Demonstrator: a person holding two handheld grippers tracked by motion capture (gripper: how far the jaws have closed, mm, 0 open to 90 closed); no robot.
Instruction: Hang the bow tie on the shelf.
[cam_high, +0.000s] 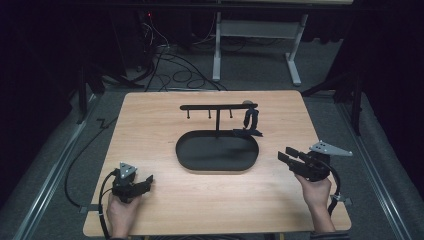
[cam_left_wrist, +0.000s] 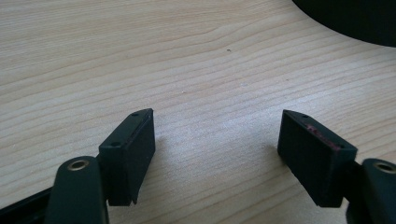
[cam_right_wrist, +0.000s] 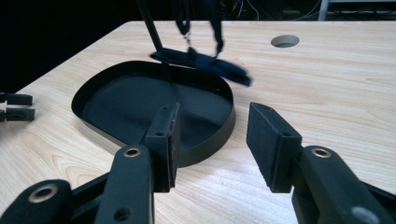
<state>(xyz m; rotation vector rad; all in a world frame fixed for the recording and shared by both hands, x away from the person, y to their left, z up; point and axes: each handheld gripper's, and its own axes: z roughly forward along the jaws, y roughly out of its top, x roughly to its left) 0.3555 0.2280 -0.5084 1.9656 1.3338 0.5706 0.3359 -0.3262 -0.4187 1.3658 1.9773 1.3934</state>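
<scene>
1. Nearest to me, the left gripper sits low over the bare table at my left front corner, jaws spread wide with nothing between them.
2. My right gripper is at the right side of the table, aimed toward the tray; its jaws also stand apart and empty, and the pads look clean and unobstructed.
3. Beyond it lies the black oval tray, mid-table, shallow-walled and bare inside as far as I can see.
4. A thin stand rises from the tray's far edge, with a crossbar carrying small hooks.
5. From the right end of that bar hangs the dark strap, its lower end draped over the tray's far right rim.
6. Judgement: the strap looks soft, light and limp; it should fold and swing rather than resist.
7. I would pinch the flat, wider end lying on the rim, where both pads can close across it.
8. Risk: pulling sideways may tip the slender stand or snag the hook.
</scene>
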